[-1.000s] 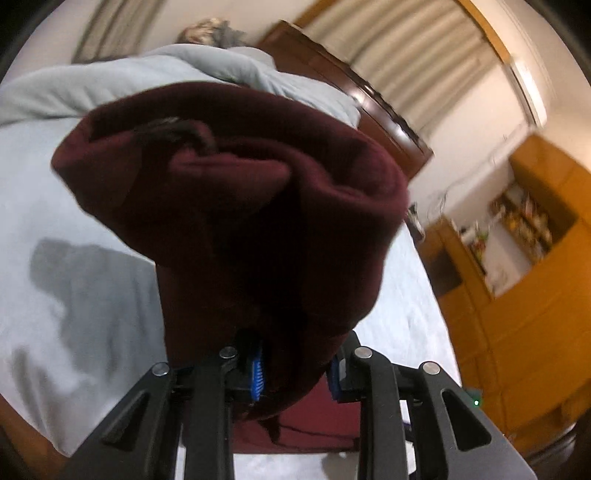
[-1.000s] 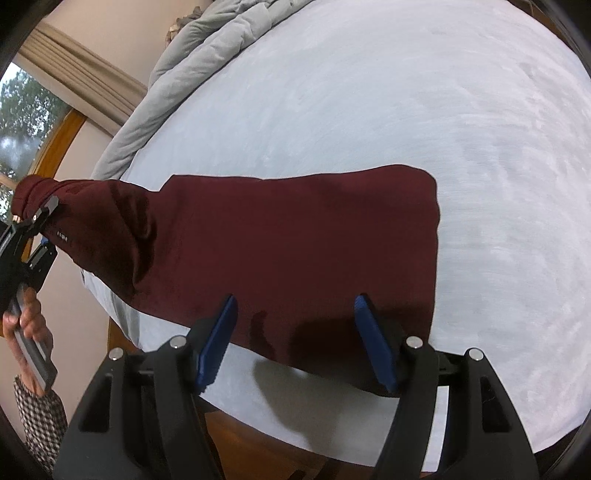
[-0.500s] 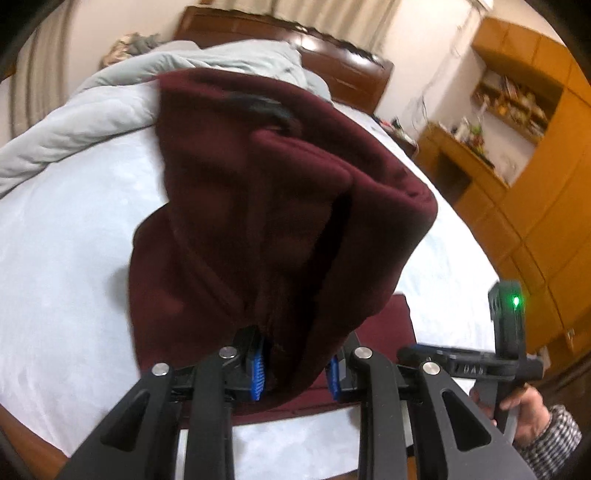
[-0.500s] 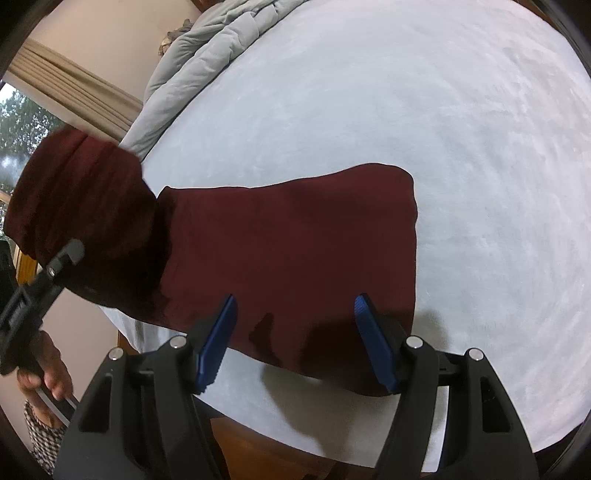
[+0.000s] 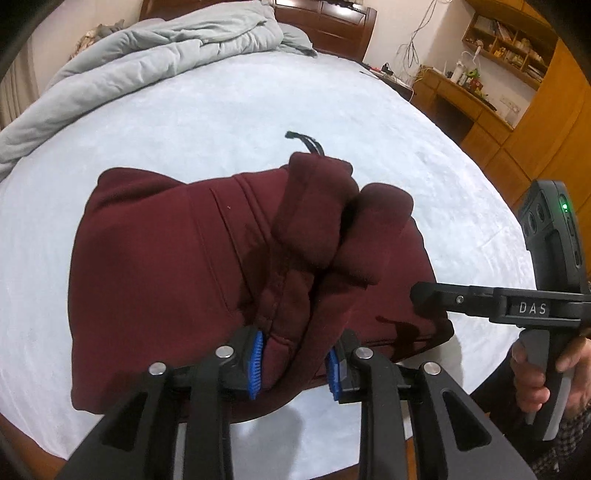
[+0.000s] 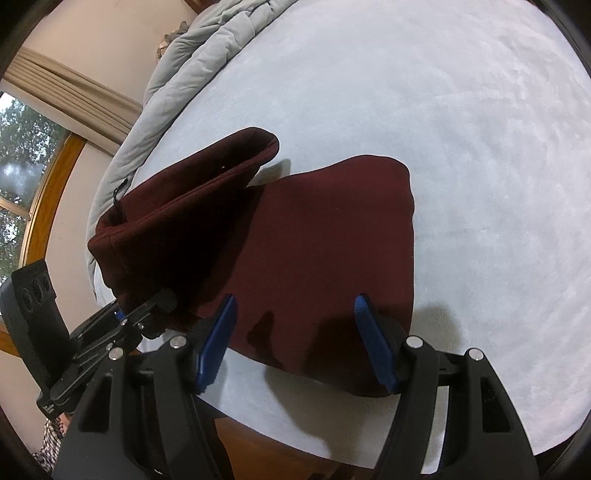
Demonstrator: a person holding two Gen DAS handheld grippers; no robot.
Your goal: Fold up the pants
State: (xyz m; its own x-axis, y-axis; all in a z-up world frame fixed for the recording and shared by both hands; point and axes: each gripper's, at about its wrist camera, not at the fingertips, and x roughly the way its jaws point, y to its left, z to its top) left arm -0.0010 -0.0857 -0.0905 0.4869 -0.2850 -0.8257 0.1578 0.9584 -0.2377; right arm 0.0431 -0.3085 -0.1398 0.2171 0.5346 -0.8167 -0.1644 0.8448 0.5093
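Note:
Dark maroon pants [image 5: 166,258] lie folded over on a pale blue bed. My left gripper [image 5: 295,358] is shut on the bunched waistband end of the pants, holding it over the lower layer. A black drawstring [image 5: 306,142] sticks out at the far edge. My right gripper [image 6: 295,332] is open and empty, hovering over the near edge of the pants [image 6: 325,251]. In the right wrist view the left gripper [image 6: 122,317] grips the raised fold. In the left wrist view the right gripper's finger [image 5: 480,301] reaches in from the right.
A crumpled grey duvet [image 5: 147,62] lies along the far left of the bed [image 5: 369,110]. A wooden headboard [image 5: 325,26] stands behind it; a wooden desk and cabinets [image 5: 517,110] stand at right. A window [image 6: 22,177] shows left in the right wrist view.
My left gripper has carried the waistband end over and down onto the lower layer, so the pants now lie doubled. My right gripper stays open near the front edge.

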